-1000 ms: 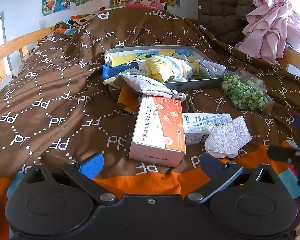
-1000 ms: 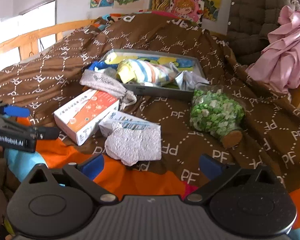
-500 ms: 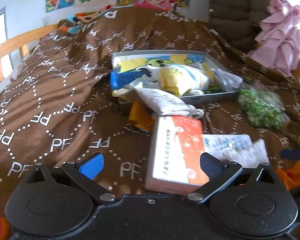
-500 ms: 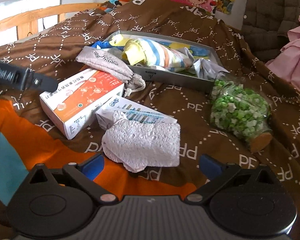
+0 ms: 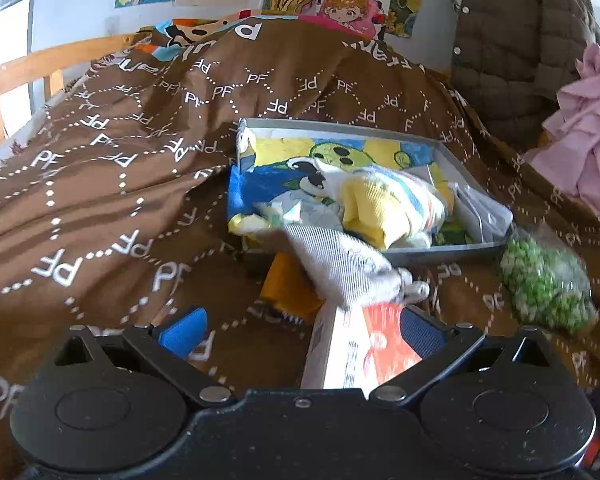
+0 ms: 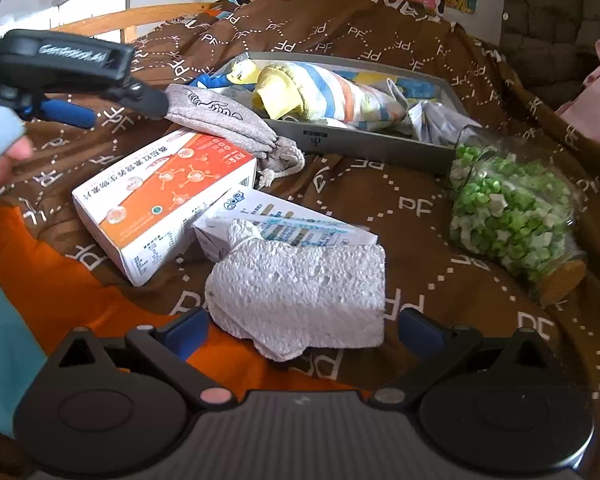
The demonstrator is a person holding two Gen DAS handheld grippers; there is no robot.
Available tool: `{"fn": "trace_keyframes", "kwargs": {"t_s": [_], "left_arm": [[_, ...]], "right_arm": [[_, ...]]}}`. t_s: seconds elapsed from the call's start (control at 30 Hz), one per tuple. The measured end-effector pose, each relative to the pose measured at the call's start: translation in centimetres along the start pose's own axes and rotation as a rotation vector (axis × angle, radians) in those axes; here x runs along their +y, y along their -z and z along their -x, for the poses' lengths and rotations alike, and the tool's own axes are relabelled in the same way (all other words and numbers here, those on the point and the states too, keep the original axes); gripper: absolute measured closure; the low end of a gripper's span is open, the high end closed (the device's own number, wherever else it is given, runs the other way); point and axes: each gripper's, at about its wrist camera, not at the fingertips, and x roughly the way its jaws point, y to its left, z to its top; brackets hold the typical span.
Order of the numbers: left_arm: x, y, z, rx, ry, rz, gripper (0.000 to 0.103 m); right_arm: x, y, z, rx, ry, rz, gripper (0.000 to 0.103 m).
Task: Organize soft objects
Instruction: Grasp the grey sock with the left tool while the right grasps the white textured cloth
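Observation:
A grey tray on the brown blanket holds a striped yellow sock and printed cloths. A grey drawstring pouch lies over the tray's near left corner. A white sponge lies between the open fingers of my right gripper, close in front. My left gripper is open and empty, low over the orange-and-white box, just short of the pouch. It also shows in the right wrist view.
A white-blue box lies under the sponge's far edge. A bag of green-and-white pieces lies right of the tray. An orange cloth sits under the pouch. A pink garment and a quilted coat are at the back right.
My left gripper has moved forward and left, over the orange box toward the pouch. My right gripper has moved forward until the sponge lies between its fingers. Nothing was gripped.

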Motion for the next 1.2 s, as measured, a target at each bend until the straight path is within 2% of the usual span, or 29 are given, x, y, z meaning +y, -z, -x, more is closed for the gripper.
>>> {"fn": "trace_keyframes", "kwargs": {"t_s": [0.2, 0.33, 0.4, 0.47, 0.53, 0.57, 0.67, 0.7, 0.73, 0.83, 1.0, 1.13, 1.17, 1.2], "left_arm": [[0.2, -2.0, -3.1, 0.014, 0.080, 0.087, 0.001], [0.1, -2.8, -4.9, 0.039, 0.092, 0.128, 0.001], [0.2, -3.3, -5.3, 0.044, 0.130, 0.162, 0.001], [0.3, -3.5, -5.3, 0.035, 0.156, 0.192, 0.008], [0.1, -3.8, -5.3, 0.034, 0.171, 0.198, 0.023], [0.0, -3.8, -5.2, 0.035, 0.179, 0.192, 0.028], [0.0, -3.7, -4.9, 0.036, 0.190, 0.179, 0.050], [0.0, -3.6, -4.8, 0.046, 0.201, 0.178, 0.061], [0.1, -3.5, -4.8, 0.056, 0.213, 0.179, 0.067], [0.0, -3.0, -4.5, 0.064, 0.243, 0.164, 0.075], [-1.4, -2.9, -5.1, 0.053, 0.269, 0.137, 0.078], [-2.7, -3.1, -5.6, 0.047, 0.260, 0.112, 0.084], [-3.0, -3.1, -5.5, 0.041, 0.251, 0.101, 0.085], [-3.3, -3.0, -5.4, 0.037, 0.244, 0.087, 0.090]], "right_arm": [[-1.1, -0.3, 0.3, -0.014, -0.133, -0.127, 0.000], [-1.7, -0.5, 0.6, -0.036, -0.182, -0.196, 0.000], [-2.0, -0.7, 0.8, -0.044, -0.205, -0.228, 0.001], [-2.2, -0.9, 1.2, -0.059, -0.226, -0.252, 0.002], [-2.2, -1.1, 1.7, -0.074, -0.245, -0.270, 0.003], [-2.3, -1.3, 2.0, -0.081, -0.256, -0.275, 0.004], [-2.1, -1.5, 2.5, -0.095, -0.283, -0.271, 0.013], [-2.0, -1.6, 2.6, -0.093, -0.294, -0.268, 0.017], [-1.8, -1.7, 2.7, -0.092, -0.303, -0.263, 0.019], [-1.1, -1.8, 2.7, -0.078, -0.322, -0.225, 0.035], [0.3, -1.7, 2.7, -0.083, -0.294, -0.141, 0.063], [0.6, -1.5, 2.6, -0.083, -0.274, -0.131, 0.075], [0.6, -1.5, 2.6, -0.083, -0.274, -0.133, 0.081], [0.6, -1.5, 2.6, -0.084, -0.274, -0.136, 0.085]]}}
